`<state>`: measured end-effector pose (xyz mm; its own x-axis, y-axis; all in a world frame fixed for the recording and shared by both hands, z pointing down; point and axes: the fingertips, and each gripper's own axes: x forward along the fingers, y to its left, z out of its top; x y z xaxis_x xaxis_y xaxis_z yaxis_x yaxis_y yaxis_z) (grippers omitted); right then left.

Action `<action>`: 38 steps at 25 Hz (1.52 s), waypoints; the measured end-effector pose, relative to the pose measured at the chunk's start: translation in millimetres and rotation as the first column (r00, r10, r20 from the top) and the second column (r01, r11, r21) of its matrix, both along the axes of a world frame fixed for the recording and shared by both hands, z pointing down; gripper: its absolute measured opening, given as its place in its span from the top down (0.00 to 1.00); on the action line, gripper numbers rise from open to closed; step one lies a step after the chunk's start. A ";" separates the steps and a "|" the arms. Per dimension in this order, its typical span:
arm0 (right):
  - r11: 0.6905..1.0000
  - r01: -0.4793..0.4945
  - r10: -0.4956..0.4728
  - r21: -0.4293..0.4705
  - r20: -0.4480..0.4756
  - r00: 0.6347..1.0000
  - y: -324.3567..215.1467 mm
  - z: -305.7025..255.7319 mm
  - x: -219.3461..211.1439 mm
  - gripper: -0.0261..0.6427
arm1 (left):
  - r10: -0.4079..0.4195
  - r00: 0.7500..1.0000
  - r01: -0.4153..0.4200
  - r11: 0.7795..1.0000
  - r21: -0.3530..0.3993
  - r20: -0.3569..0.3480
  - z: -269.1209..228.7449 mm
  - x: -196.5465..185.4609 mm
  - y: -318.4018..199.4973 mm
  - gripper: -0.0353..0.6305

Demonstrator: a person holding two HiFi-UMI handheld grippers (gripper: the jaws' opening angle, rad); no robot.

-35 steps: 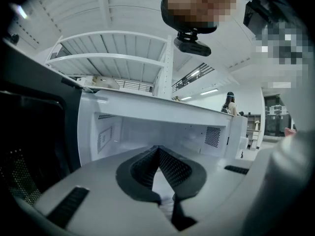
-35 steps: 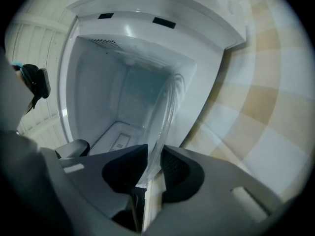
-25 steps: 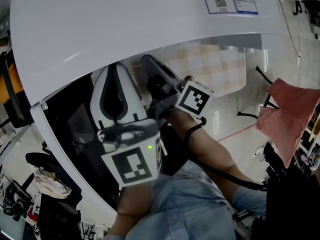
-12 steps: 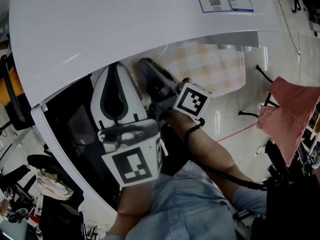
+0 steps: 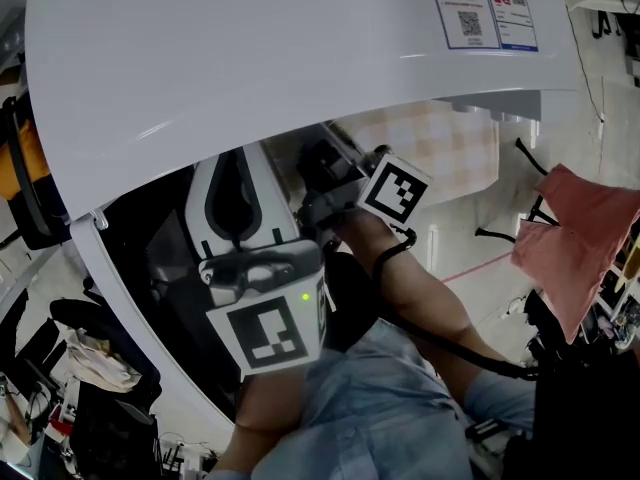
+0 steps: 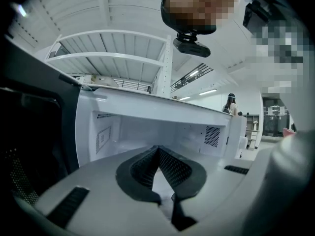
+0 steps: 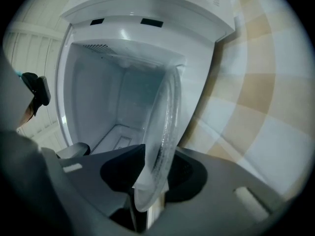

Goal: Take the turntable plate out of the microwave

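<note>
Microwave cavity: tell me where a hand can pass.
Free: the upper cavity, between the left wall's panel and the right wall's vent. Crowded: low at the mouth, where the turntable plate lies.

In the right gripper view the near rim of the glass turntable plate [image 7: 165,127] drops out of sight behind the body of the right gripper [image 7: 155,181], whose jaws have just been opening with the plate between them, and the plate's far rim blurs into the cavity's back wall. In the head view the microwave [image 5: 300,58] runs off the top edge; its white top covers the cavity, the plate and that gripper's jaws, and the print on the labels [image 5: 480,8] near its upper right corner is too small to read. In the left gripper view the dark door [image 6: 29,132] is cut by the left edge, and a distant person [image 6: 230,103] is too small to make out.
</note>
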<state>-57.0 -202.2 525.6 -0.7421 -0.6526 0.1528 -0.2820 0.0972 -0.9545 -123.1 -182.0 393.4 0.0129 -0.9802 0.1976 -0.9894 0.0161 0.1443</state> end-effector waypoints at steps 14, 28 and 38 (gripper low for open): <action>1.000 0.002 -0.002 -0.001 0.037 0.999 23.1 -2.1 8.3 0.88 | 0.001 1.000 -0.001 1.000 0.011 0.028 -4.3 4.9 3.6 0.94; 1.000 0.027 -0.027 0.003 0.078 0.997 18.4 -1.6 4.6 0.80 | 0.007 1.000 -0.007 1.000 0.017 0.026 -6.5 13.2 2.4 0.94; 0.998 0.055 -0.056 0.011 0.154 0.987 15.1 -2.2 -3.7 0.90 | 0.001 0.999 -0.002 1.000 0.019 0.037 -10.8 11.8 1.9 0.94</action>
